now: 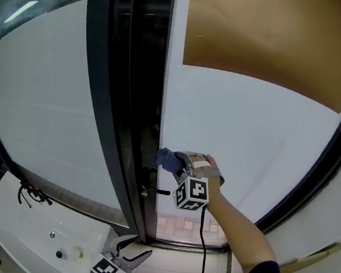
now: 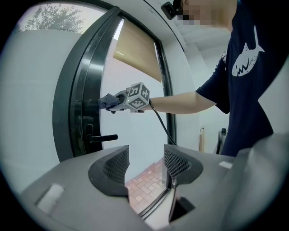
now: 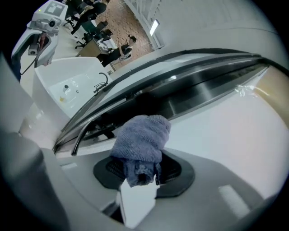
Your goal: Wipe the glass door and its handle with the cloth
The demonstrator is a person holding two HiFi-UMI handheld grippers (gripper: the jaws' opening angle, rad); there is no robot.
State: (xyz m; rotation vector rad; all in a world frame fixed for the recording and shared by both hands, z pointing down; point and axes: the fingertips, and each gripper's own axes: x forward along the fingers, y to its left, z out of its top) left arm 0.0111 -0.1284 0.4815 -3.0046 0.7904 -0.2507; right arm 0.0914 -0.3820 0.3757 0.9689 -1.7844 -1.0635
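Observation:
The frosted glass door (image 1: 248, 134) meets a dark frame (image 1: 126, 98) at its left edge. My right gripper (image 1: 177, 162) is shut on a bunched blue-grey cloth (image 1: 166, 158) and holds it against the glass at that edge, just above the black lever handle (image 1: 155, 191). Along the right gripper's jaws, the cloth (image 3: 142, 137) bulges out of the shut gripper (image 3: 142, 170). My left gripper (image 1: 130, 252) hangs low near the floor, open and holding nothing. From the left gripper (image 2: 144, 164), the handle (image 2: 103, 138) and the cloth (image 2: 107, 101) show ahead.
A white basin (image 1: 41, 234) stands at the lower left. A brown blind (image 1: 270, 34) covers the top of the glass. A wooden stick (image 1: 311, 259) leans at the lower right. Brick paving (image 1: 183, 227) shows through the bottom of the door.

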